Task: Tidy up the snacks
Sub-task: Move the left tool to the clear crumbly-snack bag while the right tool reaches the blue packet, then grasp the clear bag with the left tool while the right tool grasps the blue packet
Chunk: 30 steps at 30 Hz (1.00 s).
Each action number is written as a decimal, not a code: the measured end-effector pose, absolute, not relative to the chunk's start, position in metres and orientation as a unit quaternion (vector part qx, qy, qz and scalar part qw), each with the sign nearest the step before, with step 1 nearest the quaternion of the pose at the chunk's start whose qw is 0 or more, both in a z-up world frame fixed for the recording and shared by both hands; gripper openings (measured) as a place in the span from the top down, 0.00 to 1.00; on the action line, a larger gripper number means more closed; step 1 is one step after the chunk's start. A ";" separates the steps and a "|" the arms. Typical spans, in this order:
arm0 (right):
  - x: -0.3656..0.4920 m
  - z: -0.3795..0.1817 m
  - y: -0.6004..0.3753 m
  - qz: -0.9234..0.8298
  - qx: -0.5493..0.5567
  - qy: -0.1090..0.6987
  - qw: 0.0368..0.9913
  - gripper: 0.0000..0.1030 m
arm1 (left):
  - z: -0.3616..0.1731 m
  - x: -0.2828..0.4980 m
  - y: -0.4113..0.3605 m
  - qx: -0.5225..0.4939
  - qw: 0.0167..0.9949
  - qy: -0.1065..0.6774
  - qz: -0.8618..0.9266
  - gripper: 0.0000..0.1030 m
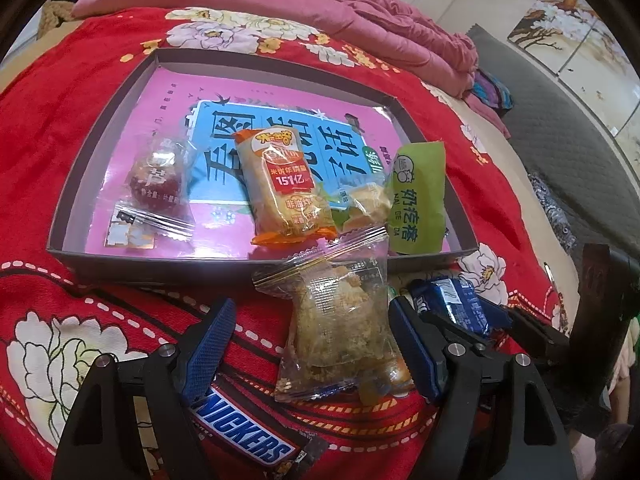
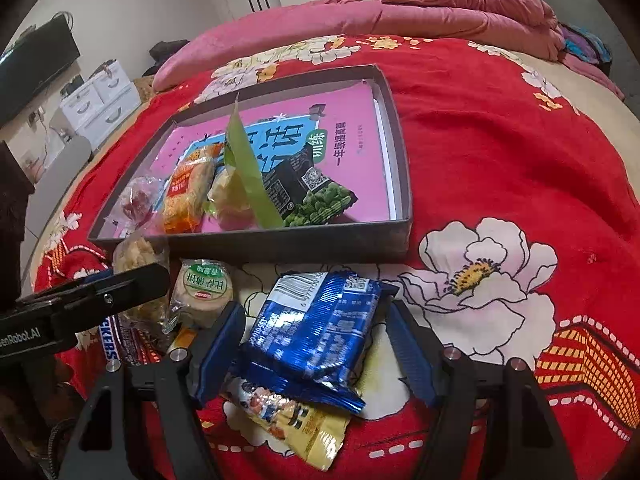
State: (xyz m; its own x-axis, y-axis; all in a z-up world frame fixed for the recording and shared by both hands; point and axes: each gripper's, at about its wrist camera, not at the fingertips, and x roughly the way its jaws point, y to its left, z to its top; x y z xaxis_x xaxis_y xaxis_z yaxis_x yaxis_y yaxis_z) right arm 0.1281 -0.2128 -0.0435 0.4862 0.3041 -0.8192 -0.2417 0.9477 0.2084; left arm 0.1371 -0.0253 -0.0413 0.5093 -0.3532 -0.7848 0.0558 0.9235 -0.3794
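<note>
A shallow grey box (image 1: 160, 266) (image 2: 256, 246) lies on the red floral bedspread and holds several snacks: a red candy pack (image 1: 158, 178), an orange rice-cracker pack (image 1: 286, 184) (image 2: 186, 196), a green pack (image 1: 420, 200) (image 2: 248, 172) and a black pea pack (image 2: 316, 196). My left gripper (image 1: 310, 350) is open around a clear pack of crumbly pastry (image 1: 340, 332) lying in front of the box. My right gripper (image 2: 316, 350) is open around a blue foil pack (image 2: 316, 336), which lies on a yellow pack (image 2: 296, 424).
A Snickers bar (image 1: 244, 436) (image 2: 110, 344) lies under my left finger. A round green-labelled cake (image 2: 204, 292) sits beside the box. A blue pack (image 1: 452, 304) lies right of my left gripper. A pink quilt (image 1: 380, 16) is bunched at the far side.
</note>
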 end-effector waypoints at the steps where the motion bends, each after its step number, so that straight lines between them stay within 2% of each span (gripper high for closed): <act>1: 0.128 -0.044 -0.210 0.157 0.024 0.482 0.862 0.30 | -0.042 0.137 -0.026 -0.154 0.855 0.481 -0.120 0.24; 6: 0.128 -0.045 -0.208 0.139 -0.003 0.485 0.863 0.49 | -0.043 0.138 -0.029 -0.153 0.852 0.485 -0.122 0.33; 8: 0.129 -0.044 -0.212 0.143 0.006 0.486 0.862 0.50 | -0.042 0.138 -0.030 -0.152 0.852 0.485 -0.126 0.37; 11: 0.128 -0.042 -0.217 0.148 0.019 0.484 0.862 0.51 | -0.042 0.138 -0.032 -0.151 0.850 0.487 -0.137 0.53; 18: 0.126 -0.035 -0.229 0.152 0.052 0.478 0.863 0.51 | -0.038 0.136 -0.036 -0.132 0.854 0.482 -0.143 0.56; 30: 0.123 -0.018 -0.237 0.166 0.081 0.434 0.882 0.51 | -0.023 0.132 -0.027 -0.140 0.868 0.453 -0.145 0.57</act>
